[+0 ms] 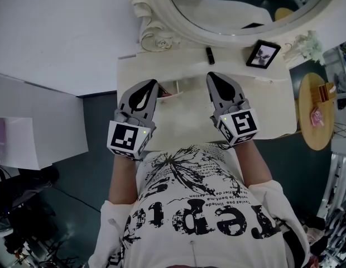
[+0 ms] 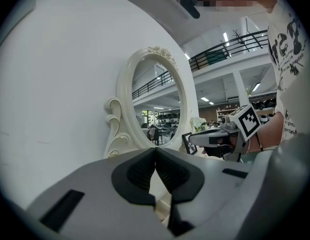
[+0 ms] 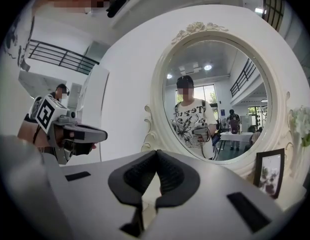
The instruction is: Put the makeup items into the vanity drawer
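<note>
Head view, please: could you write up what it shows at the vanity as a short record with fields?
Left hand-held gripper: shut, empty, over the vanity's front edge
Right hand-held gripper: shut, empty, beside the left one
Vanity top: cream, below an oval mirror
On top: small black makeup item; framed picture to its right
Drawer: cannot tell if open
Side table: round, wooden, at the right

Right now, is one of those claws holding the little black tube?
No, the black tube sits at the back of the vanity top, apart from the left gripper and right gripper, both shut and empty.
</note>
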`<act>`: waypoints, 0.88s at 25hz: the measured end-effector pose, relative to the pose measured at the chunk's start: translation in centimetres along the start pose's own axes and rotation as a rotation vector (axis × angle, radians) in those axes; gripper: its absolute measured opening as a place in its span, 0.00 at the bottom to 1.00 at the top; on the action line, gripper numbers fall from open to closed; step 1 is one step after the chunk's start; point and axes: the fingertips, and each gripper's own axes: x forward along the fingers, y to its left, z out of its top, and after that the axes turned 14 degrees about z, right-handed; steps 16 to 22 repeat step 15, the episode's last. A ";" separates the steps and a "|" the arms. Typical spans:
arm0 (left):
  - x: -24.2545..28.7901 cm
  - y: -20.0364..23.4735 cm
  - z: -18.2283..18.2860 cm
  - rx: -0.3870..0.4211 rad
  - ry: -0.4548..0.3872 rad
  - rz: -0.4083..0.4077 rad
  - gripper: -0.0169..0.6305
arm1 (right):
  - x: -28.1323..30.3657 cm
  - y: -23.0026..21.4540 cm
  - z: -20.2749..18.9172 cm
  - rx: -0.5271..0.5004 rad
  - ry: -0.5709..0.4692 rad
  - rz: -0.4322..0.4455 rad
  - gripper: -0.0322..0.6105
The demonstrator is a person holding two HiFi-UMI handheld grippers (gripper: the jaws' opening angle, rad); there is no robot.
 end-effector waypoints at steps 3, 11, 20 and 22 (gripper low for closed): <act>0.0 -0.2 0.5 -0.003 -0.011 0.002 0.05 | -0.1 -0.2 0.0 -0.024 0.009 -0.002 0.07; 0.2 -0.6 1.2 0.000 -0.024 -0.004 0.05 | -0.5 -0.9 -0.1 -0.015 0.012 -0.008 0.07; 0.6 -0.7 1.7 0.004 -0.034 -0.013 0.05 | -0.3 -1.1 0.0 -0.013 0.012 -0.008 0.07; 0.6 -0.7 1.7 0.004 -0.034 -0.013 0.05 | -0.3 -1.1 0.0 -0.013 0.012 -0.008 0.07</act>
